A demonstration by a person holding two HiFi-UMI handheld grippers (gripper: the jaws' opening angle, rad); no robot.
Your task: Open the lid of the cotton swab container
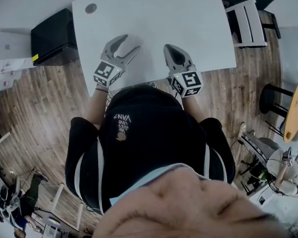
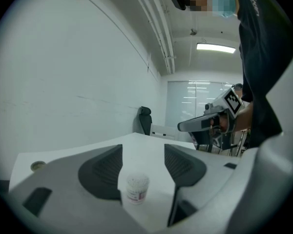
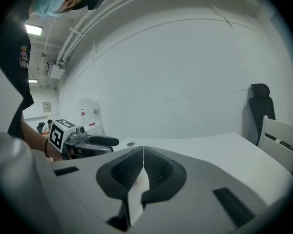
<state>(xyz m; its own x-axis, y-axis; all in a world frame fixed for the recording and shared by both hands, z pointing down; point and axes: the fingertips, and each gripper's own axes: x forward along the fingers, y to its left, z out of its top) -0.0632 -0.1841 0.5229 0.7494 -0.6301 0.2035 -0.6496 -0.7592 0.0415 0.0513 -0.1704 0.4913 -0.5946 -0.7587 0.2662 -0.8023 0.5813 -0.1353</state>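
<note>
Left claw: left gripper (image 2: 142, 150) spread wide, its dark ribbed pads (image 2: 102, 172) well apart and pinching nothing.
Between the left pads: small white round cotton swab container (image 2: 136, 188), upright on the table at 6 o'clock of the gap. Clear of the right-hand pad; contact with the left-hand pad impossible to judge.
Container label: band of reddish print round the lower half, too small to read. Pale speckled top.
Right claw: right gripper (image 3: 143, 149) pressed together, pads meeting along one thin line. Sliver of white with reddish print in the slit at 6 o'clock under the tips, not identifiable.
Claw to claw: right gripper at 3 o'clock in the left gripper view, level, apart from the container.
Marker cubes: black-and-white square codes, no letters, at 11 o'clock (image 1: 107, 72) and 1 o'clock (image 1: 189, 82) of the person's head.
Surface: plain white rectangular table (image 1: 154, 14), with a round grey grommet (image 1: 91, 8) at its 10 o'clock corner.
Writing: white logo reading roughly "VANS" on the black cloth (image 1: 121, 120) at the picture's centre; smaller lines under it unreadable.
Outward: black box cabinet (image 1: 52, 36) at 9 o'clock of the table, white slatted chair (image 1: 246, 21) at 3 o'clock, wood-plank floor (image 1: 49, 93) around.
</note>
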